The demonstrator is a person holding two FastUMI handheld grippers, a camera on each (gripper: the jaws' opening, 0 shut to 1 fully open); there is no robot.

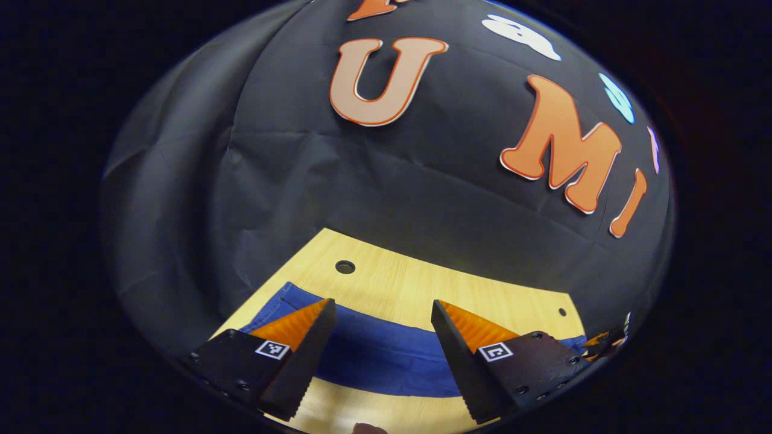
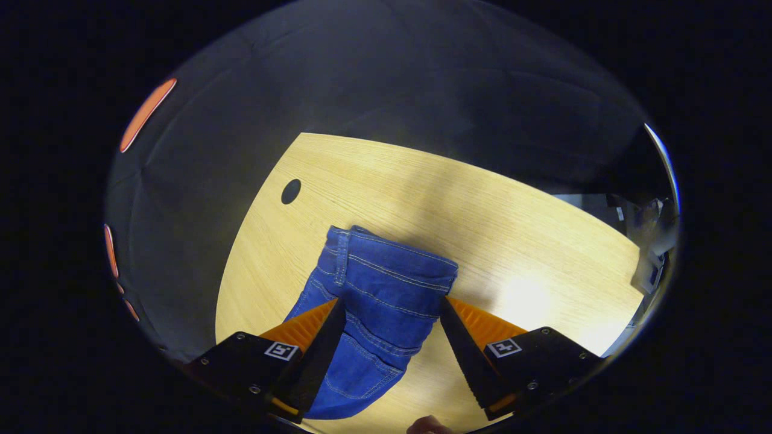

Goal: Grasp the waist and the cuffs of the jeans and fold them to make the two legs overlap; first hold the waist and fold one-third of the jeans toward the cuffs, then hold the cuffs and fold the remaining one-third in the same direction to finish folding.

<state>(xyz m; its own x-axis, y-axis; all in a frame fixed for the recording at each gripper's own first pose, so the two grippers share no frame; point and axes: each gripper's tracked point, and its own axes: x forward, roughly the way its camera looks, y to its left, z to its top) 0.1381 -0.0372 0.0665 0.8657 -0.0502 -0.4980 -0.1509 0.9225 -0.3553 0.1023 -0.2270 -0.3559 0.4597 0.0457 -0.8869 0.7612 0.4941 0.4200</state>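
The jeans (image 2: 377, 301) lie flat on the wooden surface (image 2: 482, 199), well in from its far edge and toward the side with the round hole (image 2: 291, 191). In the right gripper view the waistband end points toward the far edge, and the denim looks narrow, as if the two legs already overlap, though the cuffs run out of sight below. In the left gripper view the jeans (image 1: 386, 355) show as a blue band across the surface (image 1: 416, 283), near its left edge.

The right gripper (image 2: 392, 316) hangs above the denim with its jaws wide apart, holding nothing. The left gripper (image 1: 383, 319) is likewise spread wide and empty over the band.

Judging from this, the leg-over-leg fold seems done; folding the waist a third toward the cuffs, and then the cuff fold, seem still to come
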